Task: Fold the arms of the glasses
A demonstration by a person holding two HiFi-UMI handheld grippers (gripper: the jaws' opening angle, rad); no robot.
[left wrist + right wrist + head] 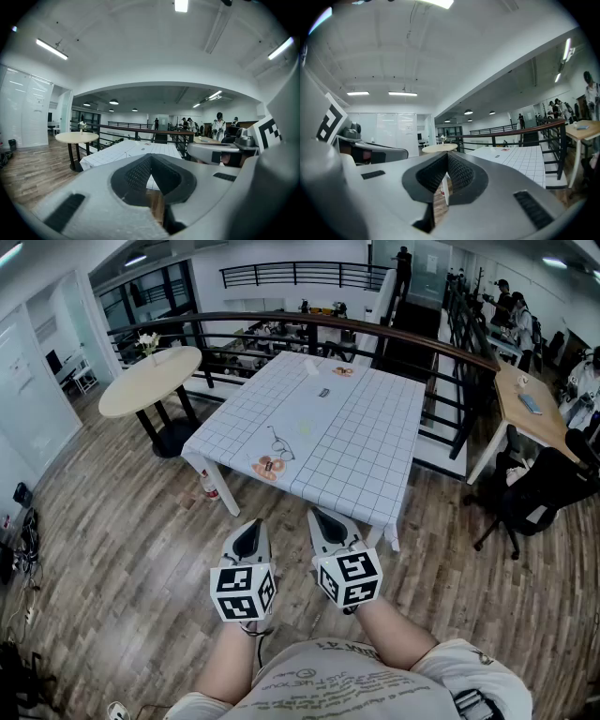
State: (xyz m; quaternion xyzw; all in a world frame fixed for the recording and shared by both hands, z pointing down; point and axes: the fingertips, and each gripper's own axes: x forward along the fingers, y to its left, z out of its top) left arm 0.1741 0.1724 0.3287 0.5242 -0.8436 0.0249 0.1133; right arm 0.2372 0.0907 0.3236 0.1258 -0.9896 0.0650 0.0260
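White gridded surface (375,437) carries the glasses (280,446) near its 7 o'clock corner, and only the head view shows them. At 6 o'clock, well apart from it, hang the left hand-held gripper (249,524) and right hand-held gripper (321,517) — each gripper's own view shows jaws pressed together, empty.

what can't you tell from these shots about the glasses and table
- glasses, head view: too small to tell whether the arms are open or folded
- both gripper views: glasses lost on the table, seen nearly edge-on behind the jaws
- small items at the table's far end, head view: too small to identify
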